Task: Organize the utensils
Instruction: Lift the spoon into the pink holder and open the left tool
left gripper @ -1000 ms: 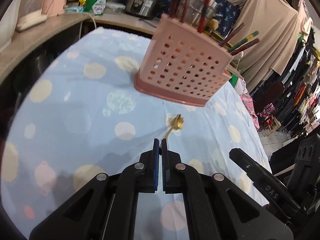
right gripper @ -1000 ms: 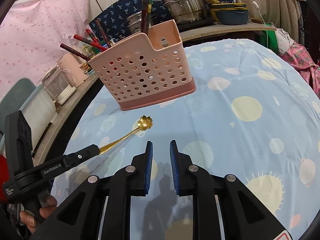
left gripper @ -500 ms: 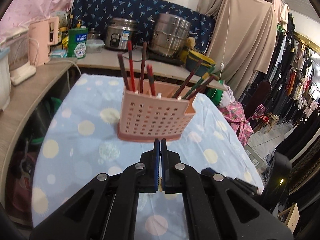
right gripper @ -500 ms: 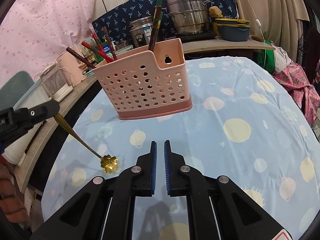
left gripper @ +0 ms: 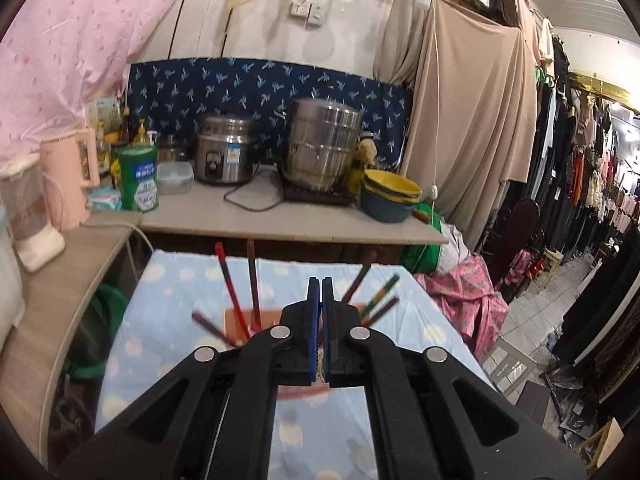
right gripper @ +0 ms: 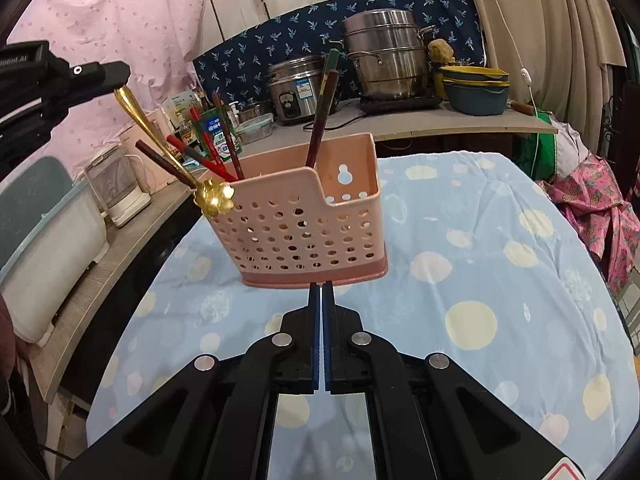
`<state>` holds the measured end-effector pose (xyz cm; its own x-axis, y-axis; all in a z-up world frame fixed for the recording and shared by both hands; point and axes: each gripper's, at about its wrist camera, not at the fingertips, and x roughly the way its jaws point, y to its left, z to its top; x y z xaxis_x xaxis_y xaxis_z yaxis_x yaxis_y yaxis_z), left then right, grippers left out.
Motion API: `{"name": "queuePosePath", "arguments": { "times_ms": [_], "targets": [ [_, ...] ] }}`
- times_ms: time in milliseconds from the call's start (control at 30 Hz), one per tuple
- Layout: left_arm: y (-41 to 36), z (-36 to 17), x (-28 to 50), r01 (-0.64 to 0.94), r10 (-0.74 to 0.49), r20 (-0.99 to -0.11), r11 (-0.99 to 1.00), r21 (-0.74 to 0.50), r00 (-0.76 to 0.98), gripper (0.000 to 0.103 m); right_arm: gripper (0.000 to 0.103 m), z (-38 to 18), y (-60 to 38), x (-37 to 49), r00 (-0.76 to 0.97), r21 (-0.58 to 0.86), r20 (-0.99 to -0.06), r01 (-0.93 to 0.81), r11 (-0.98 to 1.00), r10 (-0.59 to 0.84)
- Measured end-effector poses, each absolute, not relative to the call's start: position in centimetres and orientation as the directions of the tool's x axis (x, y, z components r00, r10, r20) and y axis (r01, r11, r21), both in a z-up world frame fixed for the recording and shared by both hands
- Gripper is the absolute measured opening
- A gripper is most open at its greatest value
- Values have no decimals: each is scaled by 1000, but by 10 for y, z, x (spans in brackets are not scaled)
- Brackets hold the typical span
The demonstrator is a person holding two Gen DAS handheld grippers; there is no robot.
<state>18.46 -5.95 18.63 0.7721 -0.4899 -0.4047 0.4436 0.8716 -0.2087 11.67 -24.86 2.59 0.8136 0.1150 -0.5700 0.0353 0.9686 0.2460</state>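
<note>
I'm working over a table [right gripper: 480,272] under a blue spotted cloth, with a counter of pots behind it. On the cloth stands the pink basket [right gripper: 304,224], perforated, with a lower front section and a taller back wall; chopsticks [right gripper: 320,120] lean out of it at loose angles, some toward the left and a pair upright near the middle.

My right gripper [right gripper: 320,292] points at the basket's base from just in front, jaws pressed together with nothing between them. It is idle, I judge.

My left gripper [right gripper: 120,76] comes in from the upper left in the right-hand view, clamped on the handle tip of the gold spoon [right gripper: 160,140]. The spoon hangs slanting down to the right, its flower-shaped bowl just off the basket's left corner, level with the rim and outside it as far as I can tell. From the left wrist view the left gripper's [left gripper: 320,284] jaws look closed, the spoon barely visible, the basket mostly hidden behind the fingers.

What worries me: the grip is at the very end of a thin handle, so the spoon could pivot or slip if I swing it. The leaning chopsticks crowd the left side; the bowl could catch on them or on the rim and tip the light basket. Releasing too early would drop it on the cloth.
</note>
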Motion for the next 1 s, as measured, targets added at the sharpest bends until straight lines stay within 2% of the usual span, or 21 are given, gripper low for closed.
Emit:
{"name": "queuePosePath", "arguments": {
  "times_ms": [133,267,467,600,733,833,933,1000],
  "targets": [
    [-72,194,203,431,-467,-388,884,-182,794,1,1,46,-254,136,827,252,-549,22,968,124],
    [-84,183,223,418,-442,-419,896,-154,793,1,1,63,-256,150,845,232,-523,15,973,112],
    [-94,153,246,393,-409,-481,909,-139,776,1,1,64,-257,160,844,224,-525,13,974,109],
    [-90,145,243,372,-392,-470,918,-140,790,2,1,61,-257,163,839,224,-532,12,974,112],
    [-82,143,235,356,-385,-472,922,-154,793,12,1,60,-254,163,838,222,-535,12,975,111],
    [-74,143,221,343,-368,-467,928,-142,804,15,1,61,-254,161,837,225,-535,14,974,111],
    [-67,138,204,326,-345,-470,937,-126,812,33,1,61,-253,159,838,223,-535,13,975,111],
    [-64,132,195,313,-325,-479,944,-107,815,35,1,63,-252,156,837,221,-535,12,975,111]
  ]
}}
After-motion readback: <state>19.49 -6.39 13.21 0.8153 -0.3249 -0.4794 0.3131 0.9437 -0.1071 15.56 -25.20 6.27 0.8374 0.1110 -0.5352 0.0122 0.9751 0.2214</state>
